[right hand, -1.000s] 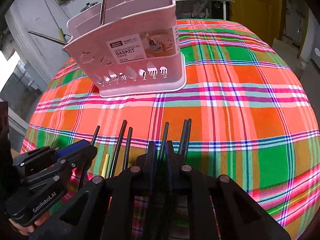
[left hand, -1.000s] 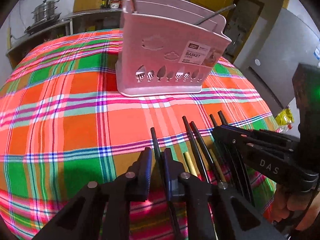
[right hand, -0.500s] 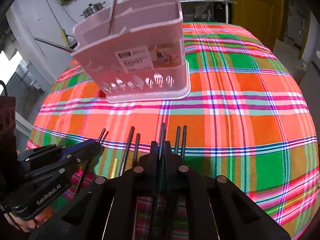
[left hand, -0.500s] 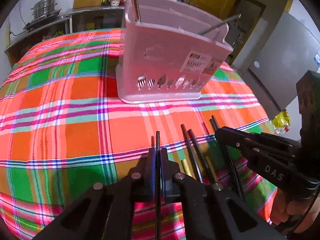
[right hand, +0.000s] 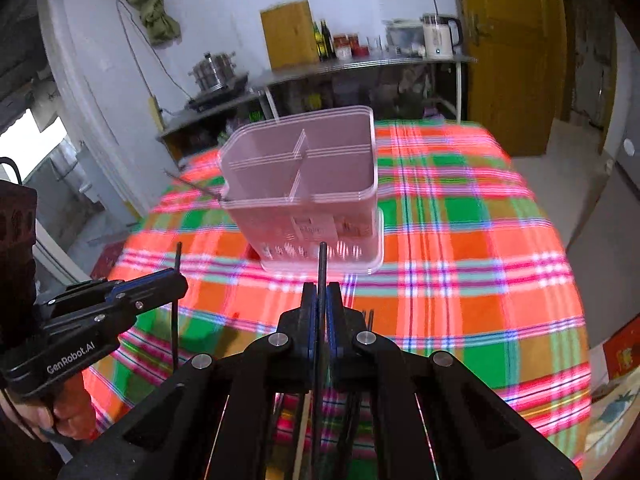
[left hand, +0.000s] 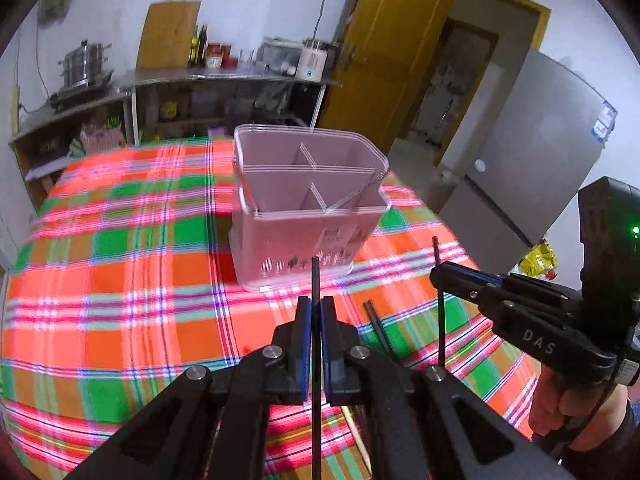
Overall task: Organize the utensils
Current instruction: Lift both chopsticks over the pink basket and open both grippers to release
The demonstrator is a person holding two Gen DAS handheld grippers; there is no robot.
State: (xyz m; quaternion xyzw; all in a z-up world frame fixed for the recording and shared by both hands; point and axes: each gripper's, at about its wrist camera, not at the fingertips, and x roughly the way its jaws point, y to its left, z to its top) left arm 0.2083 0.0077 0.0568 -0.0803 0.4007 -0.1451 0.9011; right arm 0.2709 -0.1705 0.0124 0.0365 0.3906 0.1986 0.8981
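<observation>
A pink divided utensil basket [left hand: 308,208] stands on the plaid tablecloth [left hand: 120,280]; it also shows in the right wrist view [right hand: 312,192]. My left gripper [left hand: 316,308] is shut on a black chopstick [left hand: 315,280], held upright above the table. My right gripper [right hand: 321,300] is shut on another black chopstick [right hand: 322,268], also lifted. Each gripper shows in the other's view: the right one [left hand: 440,276] and the left one [right hand: 178,280]. More black chopsticks [left hand: 376,324] and a pale one lie on the cloth below. A metal utensil handle [right hand: 192,186] sticks out of the basket's left side.
Shelves with pots, bottles and a kettle [right hand: 436,36] line the far wall. A yellow door [left hand: 384,60] and a grey fridge [left hand: 532,160] stand to the right. The table edge [right hand: 580,320] drops off at the right.
Both grippers have risen off the table, each carrying a black chopstick, and now look down into the basket from higher up. The left gripper closed on its chopstick a second ago.
</observation>
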